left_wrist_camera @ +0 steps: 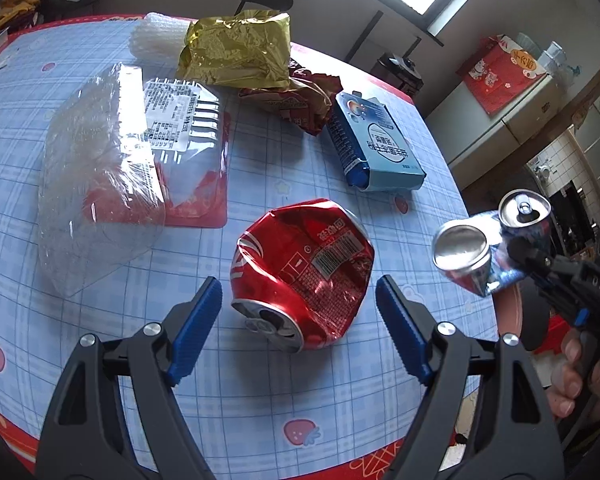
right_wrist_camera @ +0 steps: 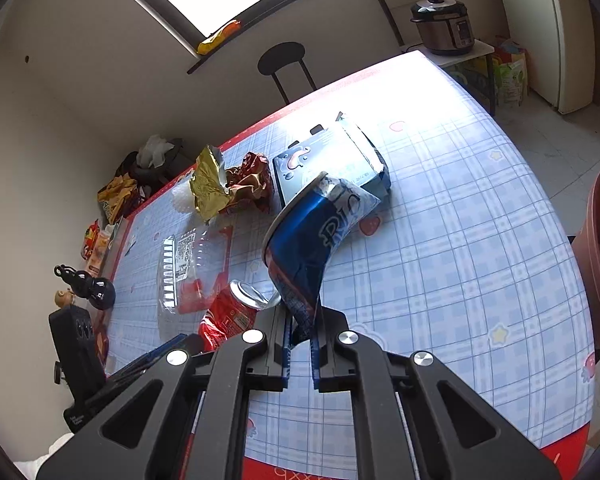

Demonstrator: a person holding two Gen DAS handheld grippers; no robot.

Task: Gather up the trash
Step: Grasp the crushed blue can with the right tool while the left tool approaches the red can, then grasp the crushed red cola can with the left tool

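Left tool (left_wrist_camera: 298,312) tilts steeply down at the tabletop (left_wrist_camera: 100,340), jaws spread wide and released. Crushed red cola can (left_wrist_camera: 304,272) lies on its side on the tabletop between the blue pads (left_wrist_camera: 196,328), nearer the left pad, neither pad touching it; barcode and small Chinese print face up, not readable. Right tool (right_wrist_camera: 302,344) angles down off the tabletop's right edge, clenched on a flattened blue can (right_wrist_camera: 312,240) held up in the air; only partial white lettering shows on it. A person's fingers (left_wrist_camera: 572,376) wrap that tool's handle. Farther back on the tabletop: blue carton (left_wrist_camera: 374,142) with Chinese text, gold foil wrapper (left_wrist_camera: 236,50), red snack wrapper (left_wrist_camera: 300,96), clear plastic clamshell (left_wrist_camera: 112,184) with a printed label.
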